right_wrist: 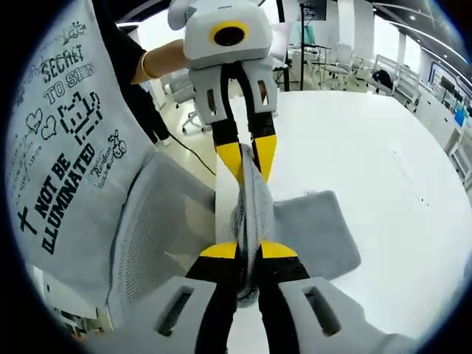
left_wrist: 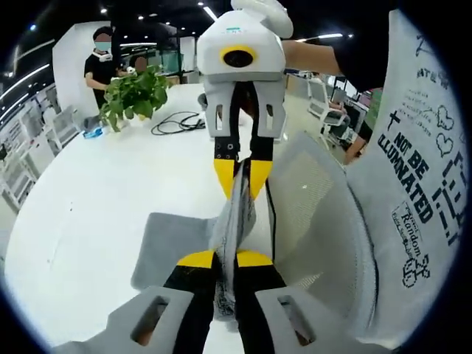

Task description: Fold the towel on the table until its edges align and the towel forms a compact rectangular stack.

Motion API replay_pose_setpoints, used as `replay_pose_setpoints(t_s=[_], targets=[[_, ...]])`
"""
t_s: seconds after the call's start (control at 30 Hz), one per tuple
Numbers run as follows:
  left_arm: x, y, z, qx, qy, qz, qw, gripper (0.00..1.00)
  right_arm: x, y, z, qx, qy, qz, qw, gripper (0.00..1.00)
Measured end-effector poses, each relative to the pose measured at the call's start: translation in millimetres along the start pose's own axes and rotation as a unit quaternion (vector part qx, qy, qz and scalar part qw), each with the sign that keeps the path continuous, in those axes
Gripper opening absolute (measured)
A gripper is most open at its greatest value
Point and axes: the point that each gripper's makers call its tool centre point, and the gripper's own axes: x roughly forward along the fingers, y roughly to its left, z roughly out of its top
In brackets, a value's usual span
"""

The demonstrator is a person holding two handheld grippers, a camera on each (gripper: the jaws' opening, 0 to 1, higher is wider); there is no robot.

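Currently towel is mid-frame, grey, bunched into a taut strip between both grippers, rest draped flat on the white worktop. Left gripper fingers clamped on one end, right gripper fingers on the other, probably pulling edges together to line up a fold.

towel edge hidden between jaws; plant pot hidden | cable blurred

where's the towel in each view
left gripper view: towel centre, stretched between the left gripper and right gripper.
right gripper view: centre again, between both grippers, rest draped on the table.
shared landmark: mesh chair.
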Motion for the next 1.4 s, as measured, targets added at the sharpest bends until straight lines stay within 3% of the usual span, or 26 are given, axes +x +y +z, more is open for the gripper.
replay_pose_setpoints(t_s=[0.43, 0.57, 0.8, 0.97, 1.0, 1.17, 1.4], targets=[[9, 35.8, -1.7, -0.011, 0.000, -0.017, 0.9998, 0.08, 2, -36, 2.4, 0.046, -0.008, 0.015, 0.9988, 0.07], [13, 44.3, -3.4, 0.004, 0.003, -0.018, 0.9998, 0.08, 5, -47, 1.1, 0.055, -0.008, 0.019, 0.9983, 0.07], [25, 63.5, -10.3, -0.010, 0.000, -0.028, 0.9996, 0.08, 12, -69, -7.1, 0.082, -0.010, 0.030, 0.9961, 0.07], [39, 77.2, -18.0, -0.033, 0.000, -0.039, 0.9987, 0.08, 21, -85, -16.4, 0.102, -0.004, 0.037, 0.9941, 0.07], [43, 79.9, -21.2, -0.052, 0.002, -0.041, 0.9978, 0.08, 23, -88, -18.4, 0.104, -0.002, 0.038, 0.9939, 0.07], [59, 85.3, -36.3, -0.061, 0.023, -0.060, 0.9960, 0.09, 38, -98, -30.2, 0.114, 0.018, 0.051, 0.9919, 0.07], [76, 98.3, -55.7, -0.106, 0.030, -0.071, 0.9913, 0.09, 55, -114, -43.7, 0.137, 0.031, 0.065, 0.9880, 0.08]])
